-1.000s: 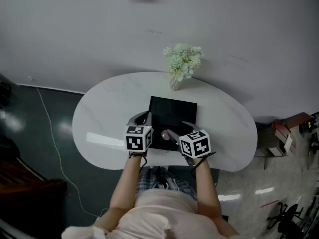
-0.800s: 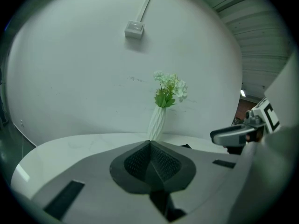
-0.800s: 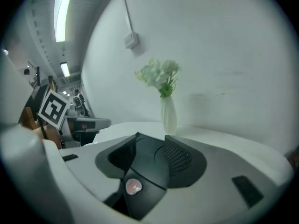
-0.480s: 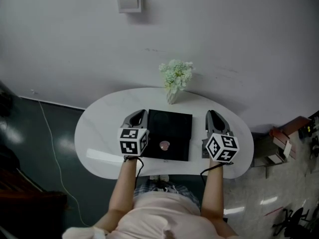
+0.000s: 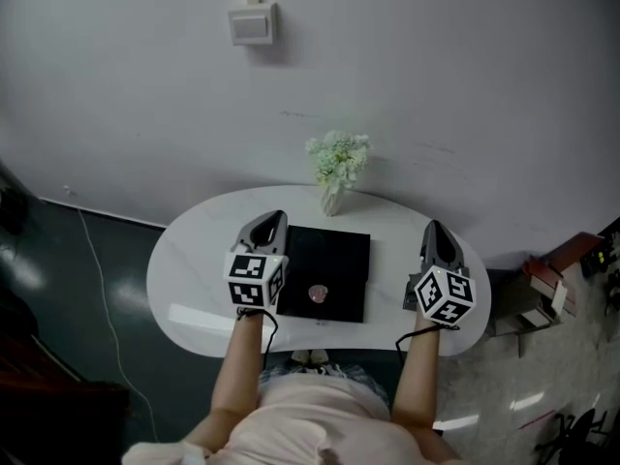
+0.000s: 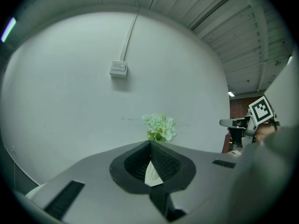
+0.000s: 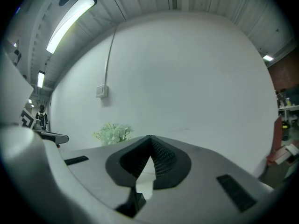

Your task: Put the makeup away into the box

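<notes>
Makeup piece (image 5: 317, 294): small, round, pinkish, sitting inside the black box (image 5: 334, 250), near the edge closest to you. It's the only item I can make out in the box. Nothing is touching it.

The box lies flat in the middle of the white table (image 5: 194, 269), long side running away from you toward the wall.

Your left gripper (image 5: 273, 221) is just beside the box's left edge and points at the wall. In the left gripper view the jaws meet at the tips (image 6: 150, 143) with nothing between them: closed and empty.

Your right gripper (image 5: 436, 229) is over the right end of the table, well apart from the box, and also points at the wall. In the right gripper view its jaws are together (image 7: 150, 138). They have just been closing, with nothing between them: closed and empty.

Past the far edge of the box, a pale vase (image 5: 331, 202) with white-green flowers (image 5: 338, 156) stands at the back of the table against the wall. The flowers sit dead ahead in the left gripper view (image 6: 160, 127) and left of centre in the right gripper view (image 7: 112, 133).

A switch box (image 5: 252, 24) is mounted on the wall above.
</notes>
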Motion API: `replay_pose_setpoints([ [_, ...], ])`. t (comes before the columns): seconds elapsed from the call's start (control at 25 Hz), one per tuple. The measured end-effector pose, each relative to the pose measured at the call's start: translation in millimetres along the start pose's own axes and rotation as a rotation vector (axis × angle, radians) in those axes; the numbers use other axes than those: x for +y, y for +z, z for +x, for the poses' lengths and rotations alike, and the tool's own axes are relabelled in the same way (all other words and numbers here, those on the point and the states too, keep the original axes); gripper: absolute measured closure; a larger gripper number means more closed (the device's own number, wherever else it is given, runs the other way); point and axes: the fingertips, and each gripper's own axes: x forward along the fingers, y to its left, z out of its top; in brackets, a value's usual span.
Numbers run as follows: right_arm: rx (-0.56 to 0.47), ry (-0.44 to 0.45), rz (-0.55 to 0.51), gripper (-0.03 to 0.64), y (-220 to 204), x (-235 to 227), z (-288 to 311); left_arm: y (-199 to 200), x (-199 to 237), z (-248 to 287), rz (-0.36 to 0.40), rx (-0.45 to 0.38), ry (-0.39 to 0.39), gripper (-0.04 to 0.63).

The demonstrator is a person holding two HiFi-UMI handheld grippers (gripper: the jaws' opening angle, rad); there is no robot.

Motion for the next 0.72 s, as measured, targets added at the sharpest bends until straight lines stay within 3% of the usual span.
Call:
replay_pose_setpoints([
  [0.72, 0.031, 0.0, -0.044, 0.601, -6.4, -7.2, -0.3, -4.8, -0.7, 7.5, -0.021, 0.008, -0.006, 0.571],
])
